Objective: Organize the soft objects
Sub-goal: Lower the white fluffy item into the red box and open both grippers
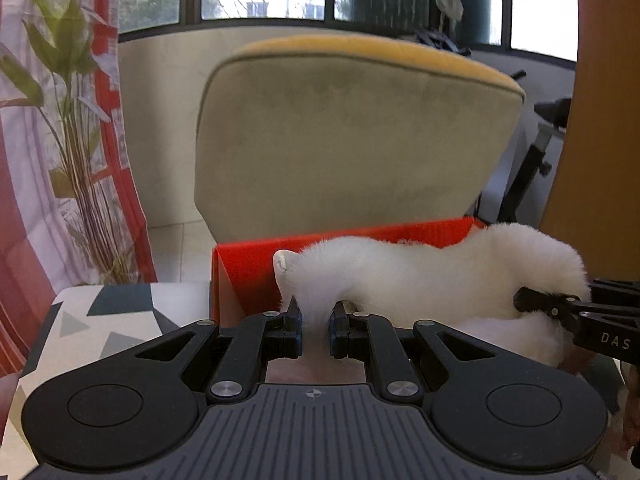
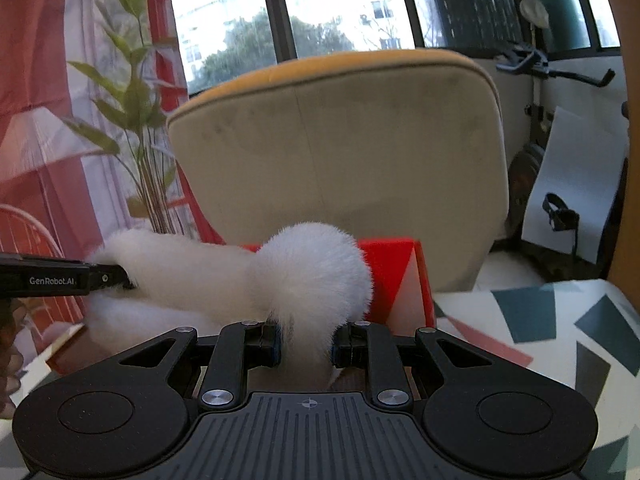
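A white fluffy plush piece (image 1: pixel 420 276) hangs stretched between my two grippers, over an open orange box (image 1: pixel 248 272). My left gripper (image 1: pixel 316 316) is shut on the plush's left end, fur pinched between its blue pads. My right gripper (image 2: pixel 306 340) is shut on the other end, a rounded fluffy bulge (image 2: pixel 312 276). Each view shows the other gripper at the side: the right gripper's fingers (image 1: pixel 536 300) bite the fur at right, the left gripper's fingers (image 2: pixel 108 278) at left. The orange box (image 2: pixel 400 276) lies partly hidden behind the plush.
A beige chair back with a yellow top (image 1: pixel 352 136) rises just behind the box. The box sits on a tablecloth with grey and teal shapes (image 2: pixel 540 320). A potted plant (image 1: pixel 72 128) and red curtain stand left; an exercise bike (image 2: pixel 536 80) stands right.
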### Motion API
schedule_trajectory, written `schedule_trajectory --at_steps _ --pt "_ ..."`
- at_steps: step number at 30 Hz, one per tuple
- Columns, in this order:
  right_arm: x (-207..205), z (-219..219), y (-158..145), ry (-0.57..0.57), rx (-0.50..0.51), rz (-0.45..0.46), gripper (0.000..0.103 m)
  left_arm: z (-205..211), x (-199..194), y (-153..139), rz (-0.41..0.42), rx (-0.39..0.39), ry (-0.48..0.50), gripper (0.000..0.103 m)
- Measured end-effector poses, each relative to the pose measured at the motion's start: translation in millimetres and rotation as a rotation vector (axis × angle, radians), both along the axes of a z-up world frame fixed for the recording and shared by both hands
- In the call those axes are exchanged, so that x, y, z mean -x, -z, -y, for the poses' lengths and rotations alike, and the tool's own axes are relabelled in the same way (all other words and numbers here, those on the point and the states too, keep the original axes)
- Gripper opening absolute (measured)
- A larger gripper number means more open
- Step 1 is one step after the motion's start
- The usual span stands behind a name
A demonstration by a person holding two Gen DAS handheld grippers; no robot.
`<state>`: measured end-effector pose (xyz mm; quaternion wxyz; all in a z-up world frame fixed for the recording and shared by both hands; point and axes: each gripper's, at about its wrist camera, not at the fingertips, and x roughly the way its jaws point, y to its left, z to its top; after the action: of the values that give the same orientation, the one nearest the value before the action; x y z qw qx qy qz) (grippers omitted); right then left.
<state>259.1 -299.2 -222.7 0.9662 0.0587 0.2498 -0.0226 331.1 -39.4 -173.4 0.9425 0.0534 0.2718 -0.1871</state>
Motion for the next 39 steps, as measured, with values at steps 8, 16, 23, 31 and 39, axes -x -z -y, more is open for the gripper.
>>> schedule_trajectory --at_steps 8,16,23,31,39 --pt "-0.6 -3.8 11.4 0.035 0.051 -0.064 0.019 2.3 1.7 10.5 -0.068 -0.025 0.019 0.014" --pt "0.2 -7.2 11.0 0.038 0.086 -0.087 0.022 3.7 2.8 11.1 -0.08 -0.045 0.02 0.017" --pt "3.6 -10.1 9.0 0.049 0.115 -0.081 0.031 3.7 5.1 11.8 -0.099 -0.048 0.009 0.028" --pt "16.0 -13.6 -2.4 0.094 0.182 -0.031 0.061 0.4 18.2 -4.3 -0.059 -0.03 -0.012 0.075" --pt "44.0 -14.1 -21.5 0.104 0.138 0.025 0.102 -12.6 53.6 -21.5 -0.012 0.016 -0.045 0.1"
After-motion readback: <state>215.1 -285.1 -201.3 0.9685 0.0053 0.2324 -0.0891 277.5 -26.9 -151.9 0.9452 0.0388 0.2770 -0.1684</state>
